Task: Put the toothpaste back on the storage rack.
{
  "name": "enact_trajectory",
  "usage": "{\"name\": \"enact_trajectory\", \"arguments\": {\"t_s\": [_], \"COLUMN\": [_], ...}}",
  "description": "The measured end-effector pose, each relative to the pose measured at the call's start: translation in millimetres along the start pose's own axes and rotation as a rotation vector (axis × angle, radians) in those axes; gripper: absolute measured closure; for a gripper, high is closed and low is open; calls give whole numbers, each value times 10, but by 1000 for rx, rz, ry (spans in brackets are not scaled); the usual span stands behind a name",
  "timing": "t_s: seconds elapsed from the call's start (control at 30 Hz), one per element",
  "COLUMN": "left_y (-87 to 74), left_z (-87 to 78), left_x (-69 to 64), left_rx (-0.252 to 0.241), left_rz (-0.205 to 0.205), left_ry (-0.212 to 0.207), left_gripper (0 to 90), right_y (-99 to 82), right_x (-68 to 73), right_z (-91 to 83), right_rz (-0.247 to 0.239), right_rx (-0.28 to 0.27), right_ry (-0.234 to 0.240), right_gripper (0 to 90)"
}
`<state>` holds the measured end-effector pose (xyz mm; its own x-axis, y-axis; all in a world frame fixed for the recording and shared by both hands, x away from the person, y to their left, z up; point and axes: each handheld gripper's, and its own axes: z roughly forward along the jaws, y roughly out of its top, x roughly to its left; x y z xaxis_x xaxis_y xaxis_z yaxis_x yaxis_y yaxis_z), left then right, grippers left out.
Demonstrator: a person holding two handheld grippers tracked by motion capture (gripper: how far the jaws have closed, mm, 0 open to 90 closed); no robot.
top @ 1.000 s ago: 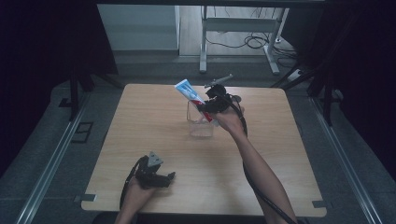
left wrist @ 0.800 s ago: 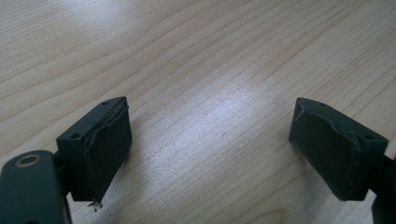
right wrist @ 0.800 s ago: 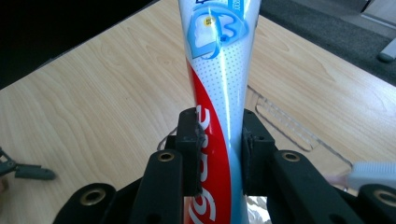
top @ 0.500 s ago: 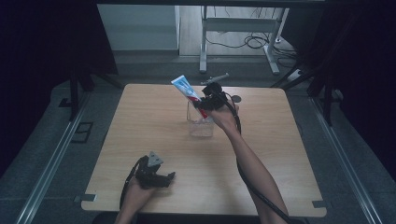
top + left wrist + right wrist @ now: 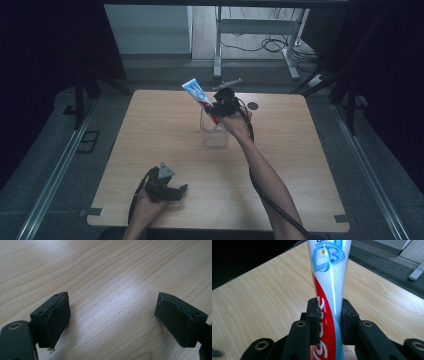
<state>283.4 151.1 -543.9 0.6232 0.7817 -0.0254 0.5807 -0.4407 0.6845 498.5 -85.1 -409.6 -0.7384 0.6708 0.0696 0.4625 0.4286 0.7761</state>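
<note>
A blue, white and red toothpaste tube (image 5: 200,97) (image 5: 329,290) is clamped between the jaws of my right gripper (image 5: 216,109) (image 5: 329,315). The tube leans up and to the left, its lower end over a clear glass cup (image 5: 214,131) that stands mid-table. Both pads press on the tube's sides in the right gripper view. My left gripper (image 5: 176,190) (image 5: 112,320) rests near the table's front edge, held in a hand, jaws wide apart over bare wood with nothing between them.
The wooden table (image 5: 150,125) has a small dark round grommet (image 5: 253,105) at the back right. Behind the far edge stands a metal desk frame (image 5: 250,30) with cables on the floor. Rails run along both sides of the table.
My right gripper has carried the tube slightly left and down, closer over the glass cup. The left gripper has stayed where it was.
</note>
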Motion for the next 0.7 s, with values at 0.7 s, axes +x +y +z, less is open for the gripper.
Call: {"name": "enact_trajectory", "arguments": {"t_s": [0.7], "left_y": [1], "left_z": [0], "left_x": [2], "left_rx": [0], "left_rz": [3], "left_ry": [0], "left_gripper": [130], "right_y": [-126], "right_x": [-80], "right_z": [91], "right_rz": [-56], "right_rx": [-14], "right_ry": [-4], "right_gripper": [726]}}
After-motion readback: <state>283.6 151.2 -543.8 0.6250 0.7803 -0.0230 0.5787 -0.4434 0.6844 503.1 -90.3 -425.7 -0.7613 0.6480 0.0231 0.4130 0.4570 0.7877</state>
